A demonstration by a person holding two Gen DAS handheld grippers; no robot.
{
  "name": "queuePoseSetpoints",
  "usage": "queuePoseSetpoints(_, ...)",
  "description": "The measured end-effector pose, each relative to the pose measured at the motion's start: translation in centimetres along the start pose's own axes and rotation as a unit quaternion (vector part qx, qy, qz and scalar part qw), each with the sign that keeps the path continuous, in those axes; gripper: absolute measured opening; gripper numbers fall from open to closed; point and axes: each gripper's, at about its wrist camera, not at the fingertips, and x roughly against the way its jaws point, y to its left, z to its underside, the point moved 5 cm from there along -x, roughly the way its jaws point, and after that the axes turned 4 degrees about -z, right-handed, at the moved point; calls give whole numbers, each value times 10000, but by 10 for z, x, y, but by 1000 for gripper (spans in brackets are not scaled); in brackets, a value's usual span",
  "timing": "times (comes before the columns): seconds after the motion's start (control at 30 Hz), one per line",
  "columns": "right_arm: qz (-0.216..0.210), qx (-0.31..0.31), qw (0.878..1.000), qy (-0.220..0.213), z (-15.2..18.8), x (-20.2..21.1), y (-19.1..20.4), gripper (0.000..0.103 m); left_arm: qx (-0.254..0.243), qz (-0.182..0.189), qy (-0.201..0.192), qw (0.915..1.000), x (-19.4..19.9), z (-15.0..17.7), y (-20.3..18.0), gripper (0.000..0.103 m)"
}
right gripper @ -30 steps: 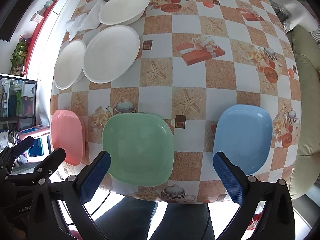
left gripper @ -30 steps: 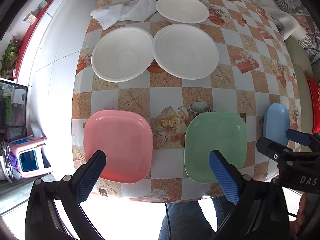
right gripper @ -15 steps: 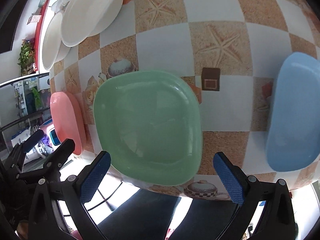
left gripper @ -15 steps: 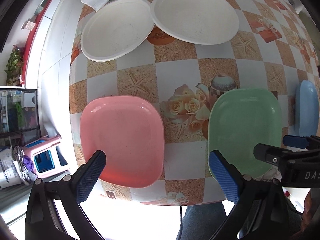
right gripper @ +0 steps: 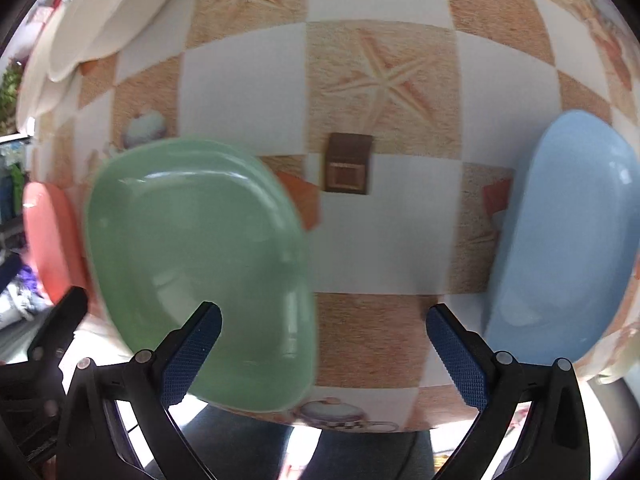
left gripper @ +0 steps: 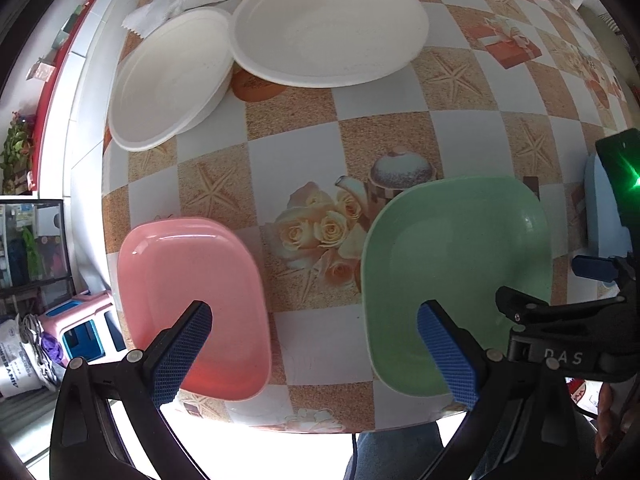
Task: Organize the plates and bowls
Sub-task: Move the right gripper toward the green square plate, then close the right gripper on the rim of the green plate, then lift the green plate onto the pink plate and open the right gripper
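Note:
A pink plate (left gripper: pixel 192 300), a green plate (left gripper: pixel 456 272) and a blue plate (right gripper: pixel 560 240) lie in a row along the table's near edge. Two white round plates (left gripper: pixel 328 20) (left gripper: pixel 168 80) lie farther back, the right one overlapping the left. My left gripper (left gripper: pixel 316 352) is open and empty, low over the near edge between the pink and green plates. My right gripper (right gripper: pixel 324 352) is open and empty, between the green plate (right gripper: pixel 200 264) and the blue plate. The pink plate (right gripper: pixel 48 236) shows at the left edge of the right wrist view.
The table (left gripper: pixel 360 128) has a checked cloth with starfish prints. White crumpled paper (left gripper: pixel 192 4) lies behind the white plates. A pink stool (left gripper: pixel 84 324) stands on the floor left of the table. The right gripper's body (left gripper: pixel 572 344) shows at right in the left wrist view.
Both grippers have come down and forward toward the table's near edge, so the plates look larger. The right wrist view has shifted right, between the green and blue plates. Both jaws stay open.

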Motion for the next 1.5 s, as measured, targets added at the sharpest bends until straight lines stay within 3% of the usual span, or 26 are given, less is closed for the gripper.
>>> queuePoseSetpoints(0.1, 284, -117, 9995, -2, 5, -11, -10, 103, -43, 75, 55, 9999, -6, -5, -12, 103)
queuePoseSetpoints(0.3, 179, -476, 9987, -74, 9, -10, -30, 103, -101, 44, 73, 9999, -21, -16, -32, 103)
queuePoseSetpoints(0.63, 259, -357, 9990, -90, 15, -26, -31, 103, -24, 39, 76, 10000, -35, -31, -37, 103)
queuePoseSetpoints(0.7, 255, -359, 9990, -82, 23, -20, -33, 103, -54, 75, 47, 9999, -36, -20, -42, 102)
queuePoseSetpoints(0.87, 162, -286, 9994, -109, 21, -11, -34, 101, 25, 290, 44, 9996, -32, -12, -42, 93)
queuePoseSetpoints(1.0, 142, 17, 9997, -219, 21, -6, -16, 83, 13, 452, 35, 9990, -24, -4, -41, 84)
queuePoseSetpoints(1.27, -355, 309, 9987, -213, 28, -5, 13, 47, -12, 1062, 119, 9943, -20, -3, -55, 42)
queuePoseSetpoints(1.3, -449, 354, 9981, -207, 28, -6, 17, 32, -52, 1031, 133, 9946, -21, -3, -56, 42)
queuePoseSetpoints(1.5, -638, 102, 9978, -110, 32, -11, 16, 13, -121, 1029, 187, 9944, -24, 1, -57, 41)
